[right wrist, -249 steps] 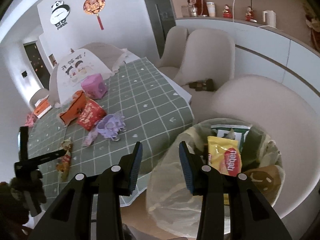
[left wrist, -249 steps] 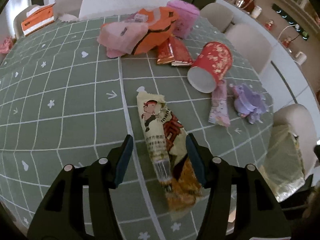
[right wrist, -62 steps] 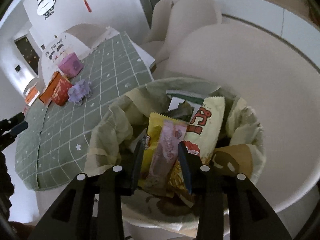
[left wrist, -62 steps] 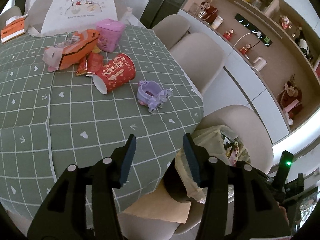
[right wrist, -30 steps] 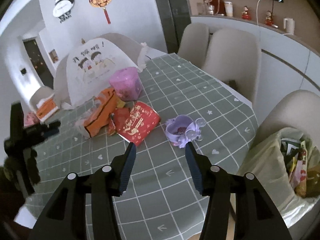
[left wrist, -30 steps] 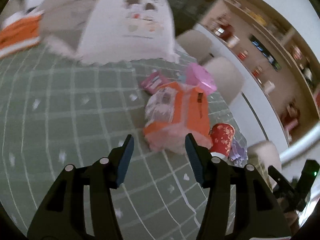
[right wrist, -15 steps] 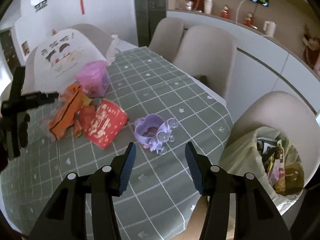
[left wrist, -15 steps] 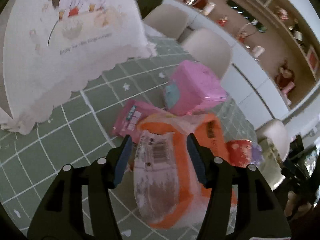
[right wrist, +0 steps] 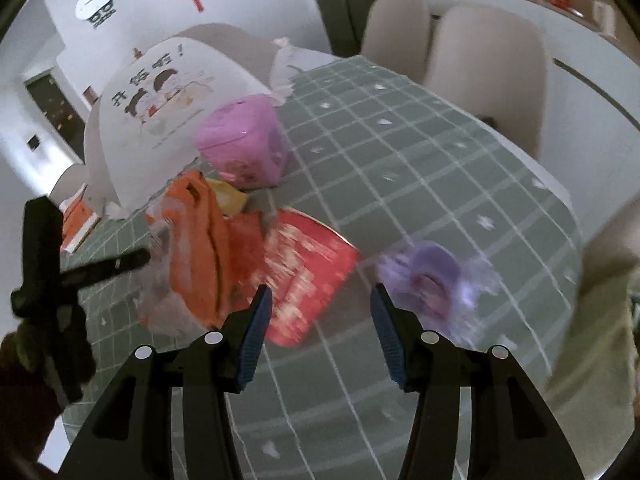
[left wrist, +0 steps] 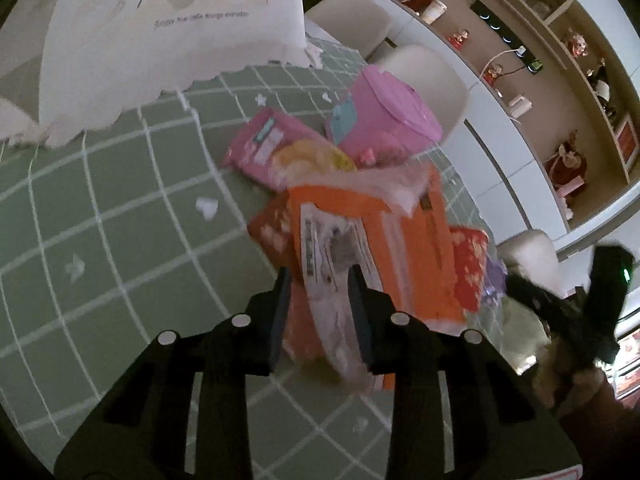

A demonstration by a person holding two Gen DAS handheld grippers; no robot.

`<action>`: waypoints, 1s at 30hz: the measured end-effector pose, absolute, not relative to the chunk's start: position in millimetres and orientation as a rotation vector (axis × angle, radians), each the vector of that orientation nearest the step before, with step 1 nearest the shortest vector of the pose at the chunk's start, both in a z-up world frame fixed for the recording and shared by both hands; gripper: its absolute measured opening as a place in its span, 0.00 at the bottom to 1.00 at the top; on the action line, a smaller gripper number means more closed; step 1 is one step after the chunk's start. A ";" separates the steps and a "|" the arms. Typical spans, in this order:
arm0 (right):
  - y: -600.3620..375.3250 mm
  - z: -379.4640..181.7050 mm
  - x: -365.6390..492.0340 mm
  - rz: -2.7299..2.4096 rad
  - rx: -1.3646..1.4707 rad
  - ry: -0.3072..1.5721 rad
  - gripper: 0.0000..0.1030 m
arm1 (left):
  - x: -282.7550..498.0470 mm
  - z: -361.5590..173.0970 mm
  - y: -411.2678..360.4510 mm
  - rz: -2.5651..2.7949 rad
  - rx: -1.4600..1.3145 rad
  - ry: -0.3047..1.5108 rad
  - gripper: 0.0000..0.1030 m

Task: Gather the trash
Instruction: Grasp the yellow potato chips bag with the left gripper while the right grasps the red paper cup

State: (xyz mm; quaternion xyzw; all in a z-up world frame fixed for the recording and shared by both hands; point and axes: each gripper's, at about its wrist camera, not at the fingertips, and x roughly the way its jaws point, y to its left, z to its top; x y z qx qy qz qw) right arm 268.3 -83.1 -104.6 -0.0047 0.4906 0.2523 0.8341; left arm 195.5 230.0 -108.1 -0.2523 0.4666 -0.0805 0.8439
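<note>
In the left wrist view my left gripper [left wrist: 319, 280] hangs low over an orange package wrapped in clear film [left wrist: 404, 248]. Its jaws are closing, with the package's white label strip [left wrist: 332, 256] between them; I see no firm pinch. A pink packet [left wrist: 260, 144] and a dark red wrapper [left wrist: 272, 232] lie beside the package. My right gripper [right wrist: 320, 300] is open and empty above the green checked tablecloth [right wrist: 420, 168]. A red paper cup [right wrist: 308, 276] lies on its side just past its left finger, and a purple toy [right wrist: 436, 276] sits past its right finger.
A pink lidded tub [right wrist: 244, 148] stands behind the pile, and a white domed food cover [left wrist: 160, 40] stands farther back. Pale chairs [right wrist: 488, 64] line the table's far side. A yellowish trash bag [right wrist: 592, 344] hangs past the table's right edge.
My left gripper dropped closer onto the orange package and its jaws narrowed around the label strip. The right gripper swung in low over the red cup and purple toy, jaws unchanged.
</note>
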 end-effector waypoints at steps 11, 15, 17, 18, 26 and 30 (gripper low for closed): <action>-34.3 -122.4 299.8 0.501 -0.046 1.018 0.47 | 199.0 -85.7 255.4 -0.108 -0.472 0.933 0.44; -35.3 -124.5 295.0 0.553 -0.063 1.044 0.47 | 239.0 -76.0 262.8 -0.106 -0.395 0.885 0.48; -38.7 -126.3 288.8 0.573 -0.059 1.082 0.47 | 263.9 -77.3 263.1 -0.098 -0.354 0.876 0.48; -40.7 -127.7 284.2 0.579 -0.064 1.094 0.47 | 274.4 -79.4 263.5 -0.099 -0.339 0.875 0.48; -62.2 -133.2 252.7 0.573 -0.138 1.095 0.47 | 318.9 -113.7 250.8 -0.195 -0.292 0.989 0.48; -74.8 -134.0 252.9 0.560 -0.110 1.101 0.47 | 296.9 -116.0 246.7 -0.202 -0.309 1.010 0.28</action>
